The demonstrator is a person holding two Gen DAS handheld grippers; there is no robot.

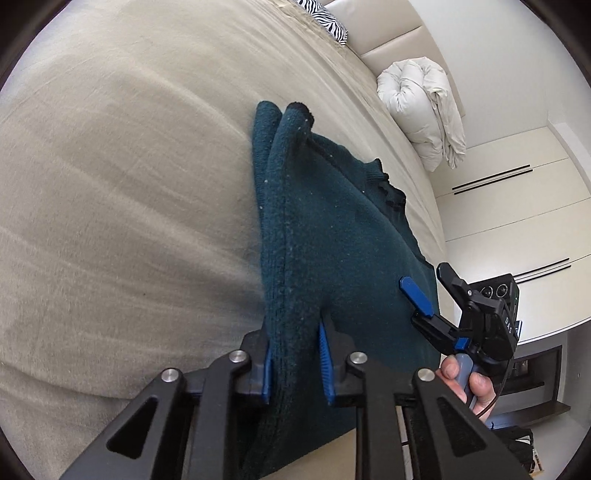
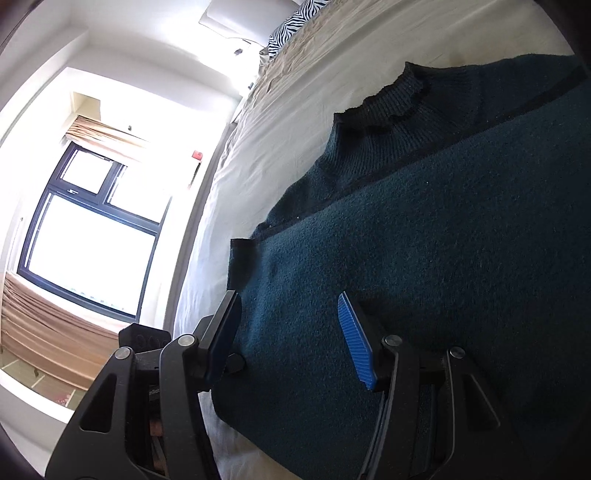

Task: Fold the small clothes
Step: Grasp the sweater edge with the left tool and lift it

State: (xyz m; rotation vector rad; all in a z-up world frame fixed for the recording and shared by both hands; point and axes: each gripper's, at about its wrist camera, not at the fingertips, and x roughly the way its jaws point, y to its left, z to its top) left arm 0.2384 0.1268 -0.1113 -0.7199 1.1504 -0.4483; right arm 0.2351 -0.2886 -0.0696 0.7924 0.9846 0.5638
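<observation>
A dark teal knit sweater (image 1: 332, 240) lies on the beige bed (image 1: 110, 184), with one side lifted into a raised fold. My left gripper (image 1: 297, 369) is shut on that fold near its lower end, and the cloth is squeezed between the blue pads. In the right wrist view the sweater (image 2: 443, 240) lies flat with its ribbed collar (image 2: 384, 99) at the far end. My right gripper (image 2: 290, 341) stands open over the near hem, its fingers apart and not pressing the cloth. The left wrist view shows the right gripper (image 1: 432, 286) at the sweater's right edge, held by a hand (image 1: 465, 380).
A bundled white duvet (image 1: 421, 110) sits at the bed's far right, and a zebra-print pillow (image 1: 325, 18) at the head. White wardrobe doors (image 1: 517, 203) stand beyond the bed. A bright window (image 2: 92, 240) with curtains is left of the bed (image 2: 258, 147).
</observation>
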